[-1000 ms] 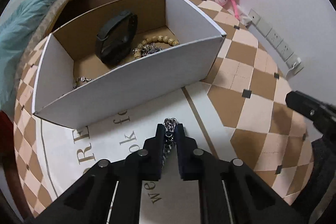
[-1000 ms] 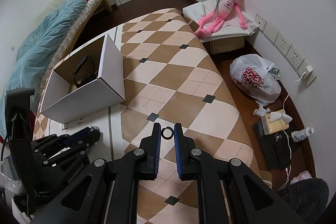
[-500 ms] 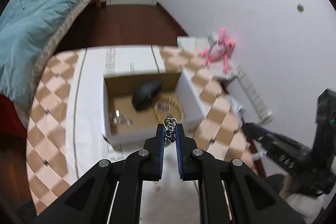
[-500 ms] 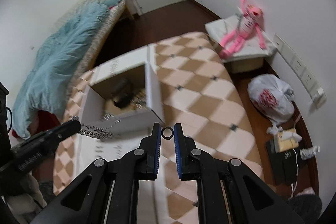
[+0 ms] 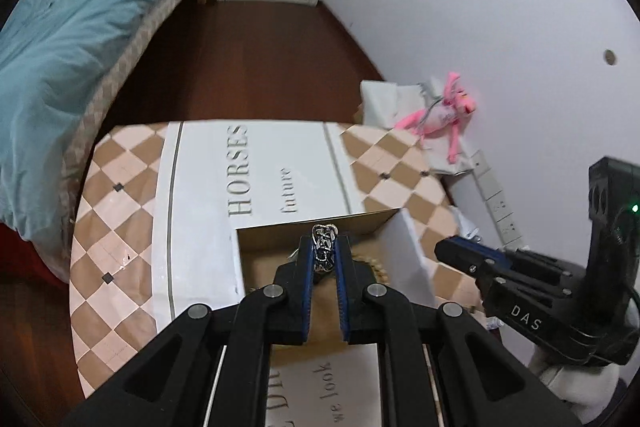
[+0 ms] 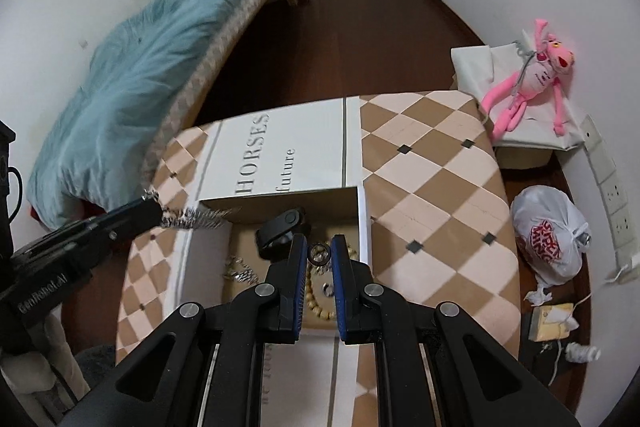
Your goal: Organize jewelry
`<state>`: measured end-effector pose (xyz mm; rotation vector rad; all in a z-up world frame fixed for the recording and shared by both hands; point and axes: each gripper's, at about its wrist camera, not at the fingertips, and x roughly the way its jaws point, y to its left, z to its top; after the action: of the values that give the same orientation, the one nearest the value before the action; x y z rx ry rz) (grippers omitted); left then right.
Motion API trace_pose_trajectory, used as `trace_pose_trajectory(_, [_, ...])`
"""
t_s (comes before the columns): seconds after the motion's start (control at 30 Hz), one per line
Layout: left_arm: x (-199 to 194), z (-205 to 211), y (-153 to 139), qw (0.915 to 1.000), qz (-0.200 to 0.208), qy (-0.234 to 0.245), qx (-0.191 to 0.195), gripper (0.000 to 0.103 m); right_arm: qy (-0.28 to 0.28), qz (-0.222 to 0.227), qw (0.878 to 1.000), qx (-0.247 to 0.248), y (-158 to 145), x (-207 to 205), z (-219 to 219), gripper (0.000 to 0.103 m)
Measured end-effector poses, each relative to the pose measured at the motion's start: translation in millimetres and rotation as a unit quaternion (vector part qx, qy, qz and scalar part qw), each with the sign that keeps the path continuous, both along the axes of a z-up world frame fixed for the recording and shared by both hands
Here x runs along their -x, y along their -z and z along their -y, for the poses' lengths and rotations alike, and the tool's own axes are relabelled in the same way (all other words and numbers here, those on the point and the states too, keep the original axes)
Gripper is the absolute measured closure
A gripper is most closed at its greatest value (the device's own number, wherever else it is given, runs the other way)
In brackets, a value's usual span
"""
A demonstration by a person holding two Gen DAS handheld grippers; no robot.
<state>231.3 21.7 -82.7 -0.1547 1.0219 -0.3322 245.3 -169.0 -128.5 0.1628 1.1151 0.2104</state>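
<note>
We hold the chain [image 5: 325,247] in the left gripper [image 5: 325,251] and the ring [image 6: 319,254] in the right gripper [image 6: 319,255], both clamped; release gently over the box [image 6: 362,223] (at twelve o'clock).

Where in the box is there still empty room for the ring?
The box floor is barest at its left end, between the left wall and the silver chain. The right half is crowded: black band, bead bracelet, small ring.
</note>
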Motion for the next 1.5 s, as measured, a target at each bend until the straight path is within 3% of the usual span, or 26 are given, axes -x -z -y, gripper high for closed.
trace_pose_trajectory(0.13, [-18, -2, 21, 0.9987, -0.042, -0.02, -0.024, 0.093, -0.019, -0.03, 0.999, 0.035, 16, -27, -11, 0.09])
trace_pose_trajectory(0.3, [-27, -12, 22, 0.996, -0.031, -0.056, -0.062, 0.089, -0.016, -0.045, 0.997, 0.052, 22, -44, -12, 0.089])
trace_pose_trajectory(0.33, [-27, -15, 21, 0.9953, -0.026, -0.065, -0.066, 0.078, -0.015, -0.041, 0.998, 0.052, 21, -45, -11, 0.089])
trace_pose_trajectory(0.43, [-26, -22, 15, 0.994, -0.008, -0.079, -0.075, 0.029, -0.01, -0.031, 0.998, 0.061, 16, -47, -10, 0.082])
trace_pose_trajectory(0.57, [-19, -28, 9, 0.9913, 0.018, -0.093, -0.091, 0.022, -0.002, -0.018, 0.997, 0.072, 9, -42, -10, 0.067])
trace_pose_trajectory(0.63, [-16, -29, 9, 0.9904, 0.021, -0.095, -0.098, 0.01, 0.002, -0.01, 0.996, 0.084, 6, -34, -11, 0.054])
trace_pose_trajectory(0.67, [-11, -29, 10, 0.9895, 0.023, -0.097, -0.105, 0.005, 0.005, -0.007, 0.996, 0.092, 5, -30, -12, 0.041])
trace_pose_trajectory(0.8, [5, -31, 14, 0.986, 0.027, -0.108, -0.124, 0.001, 0.014, -0.008, 0.992, 0.123, 8, -11, -14, 0.01])
trace_pose_trajectory(0.87, [11, -32, 17, 0.9853, 0.019, -0.114, -0.126, 0.001, 0.016, -0.012, 0.991, 0.136, 12, -2, -16, 0.005])
trace_pose_trajectory(1.17, [49, -27, 19, 0.9846, -0.001, -0.12, -0.127, 0.001, 0.031, -0.022, 0.989, 0.142, 10, 37, -13, 0.004])
trace_pose_trajectory(1.3, [68, -24, 0, 0.9853, 0.004, -0.12, -0.121, 0.001, 0.037, -0.01, 0.989, 0.14, -11, 58, -11, 0.004])
trace_pose_trajectory(1.5, [105, -18, -49, 0.9845, 0.046, -0.12, -0.12, 0.001, 0.042, 0.034, 0.988, 0.143, -60, 96, -12, 0.004])
